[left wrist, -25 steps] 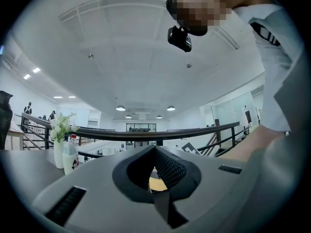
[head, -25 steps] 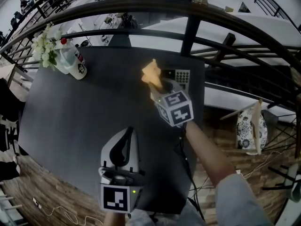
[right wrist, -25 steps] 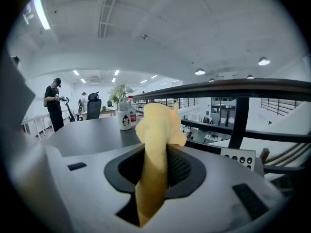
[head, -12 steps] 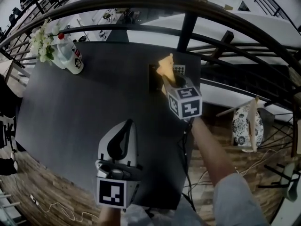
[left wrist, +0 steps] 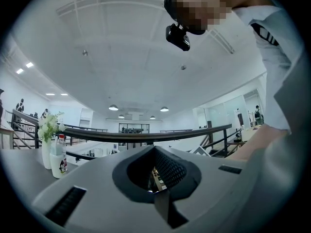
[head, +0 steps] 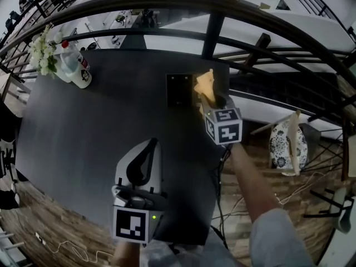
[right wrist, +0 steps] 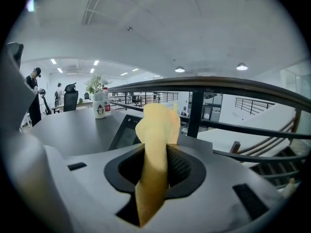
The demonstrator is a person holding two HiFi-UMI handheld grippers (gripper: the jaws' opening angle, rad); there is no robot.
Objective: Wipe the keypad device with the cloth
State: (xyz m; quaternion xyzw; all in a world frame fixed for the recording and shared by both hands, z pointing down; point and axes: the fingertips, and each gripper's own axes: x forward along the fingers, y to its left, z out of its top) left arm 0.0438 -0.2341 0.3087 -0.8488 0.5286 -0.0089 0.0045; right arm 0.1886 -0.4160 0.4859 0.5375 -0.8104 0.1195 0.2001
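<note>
The keypad device (head: 179, 89) lies flat near the far right corner of the dark table (head: 100, 121). Its dark screen part shows, while its keys are hidden behind the cloth. My right gripper (head: 209, 97) is shut on a yellow cloth (head: 204, 84), whose bunched end sticks up out of the jaws above the device's right side. In the right gripper view the cloth (right wrist: 158, 130) fills the jaws and the device (right wrist: 125, 130) lies just beyond, to the left. My left gripper (head: 150, 148) is shut and holds nothing, low over the table's near edge.
A white bottle (head: 76, 70) and a vase of white flowers (head: 41, 53) stand at the table's far left corner. A dark railing (head: 222, 29) runs behind the table. The table's right edge is next to my right gripper, with a drop to a patterned chair (head: 283, 146).
My right gripper has carried the cloth to the right and farther away, over the device's right side, so the keys are now covered. The left gripper has hardly moved.
</note>
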